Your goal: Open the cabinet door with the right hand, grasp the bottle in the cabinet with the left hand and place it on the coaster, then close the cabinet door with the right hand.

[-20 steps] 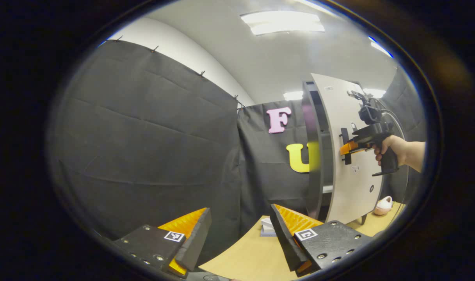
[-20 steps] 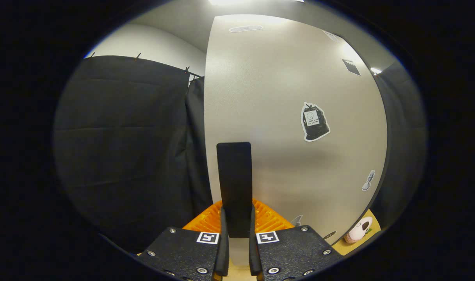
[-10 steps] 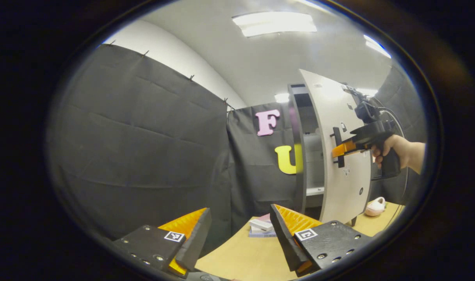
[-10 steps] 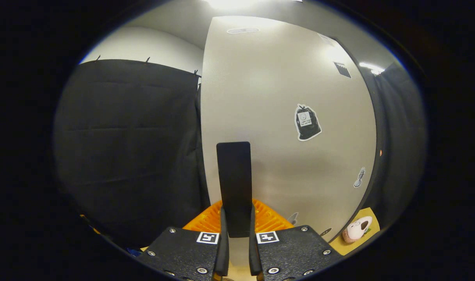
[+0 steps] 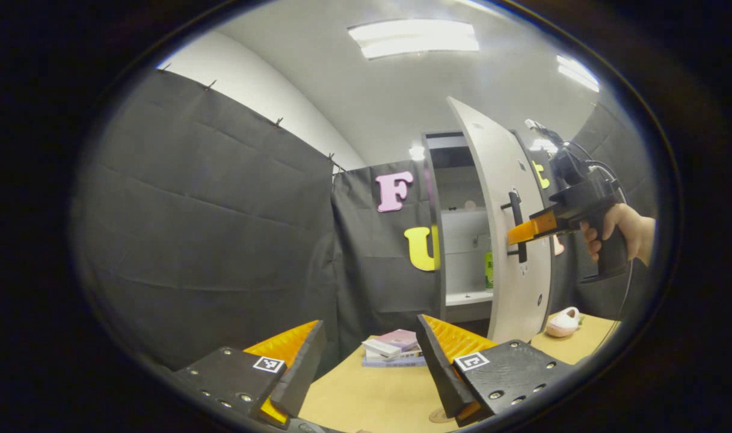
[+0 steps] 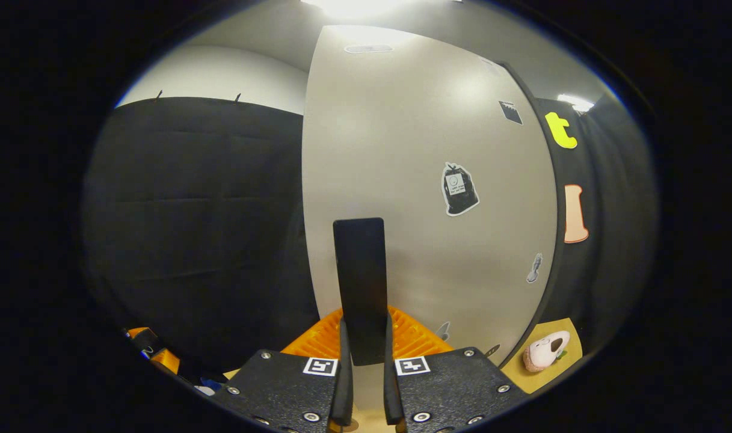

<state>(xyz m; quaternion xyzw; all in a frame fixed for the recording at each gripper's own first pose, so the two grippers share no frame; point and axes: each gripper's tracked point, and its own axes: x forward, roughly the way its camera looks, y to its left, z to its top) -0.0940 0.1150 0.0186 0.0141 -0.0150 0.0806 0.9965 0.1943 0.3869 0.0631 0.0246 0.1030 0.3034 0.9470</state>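
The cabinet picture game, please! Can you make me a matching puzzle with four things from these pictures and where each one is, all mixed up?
Things:
1. Door handle
2. Green bottle
3. Stack of books
4. Left gripper

Places or states:
A. On the table by the cabinet
B. Open, holding nothing
C. On a shelf inside the cabinet
D. Pinched between the right gripper's fingers

Right pairs: 1-D, 2-C, 3-A, 4-B
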